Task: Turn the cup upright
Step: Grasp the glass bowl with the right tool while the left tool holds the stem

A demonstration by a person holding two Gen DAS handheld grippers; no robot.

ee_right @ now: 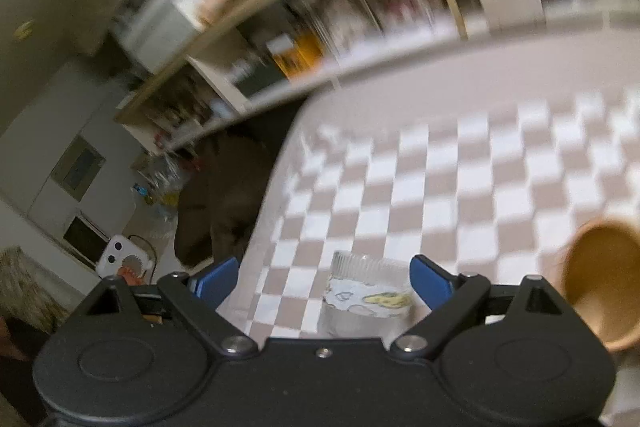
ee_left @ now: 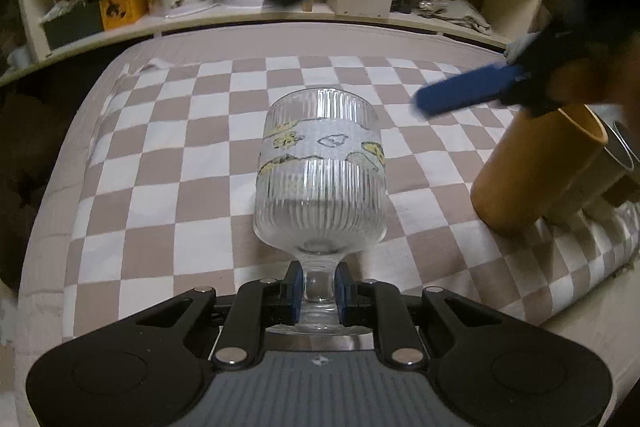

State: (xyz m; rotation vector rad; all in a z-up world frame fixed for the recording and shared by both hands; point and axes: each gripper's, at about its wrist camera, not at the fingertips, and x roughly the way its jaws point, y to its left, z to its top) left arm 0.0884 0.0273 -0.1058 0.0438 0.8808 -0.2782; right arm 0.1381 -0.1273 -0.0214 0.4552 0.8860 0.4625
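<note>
A ribbed clear glass goblet [ee_left: 320, 171] with a pale band of yellow and grey drawings lies along my left gripper's line of sight, its bowl pointing away over the checkered cloth [ee_left: 180, 155]. My left gripper [ee_left: 319, 291] is shut on its stem, blue pads on both sides. My right gripper [ee_right: 324, 279] is open and empty, hovering above the same goblet [ee_right: 368, 299]; one of its blue fingers [ee_left: 468, 93] shows blurred at the right of the left wrist view.
A tan cylindrical cup [ee_left: 536, 167] lies on its side at the right with a metal one [ee_left: 620, 147] behind it; the tan cup also shows in the right wrist view [ee_right: 600, 279]. A wooden shelf unit [ee_left: 256, 7] full of items runs behind the table.
</note>
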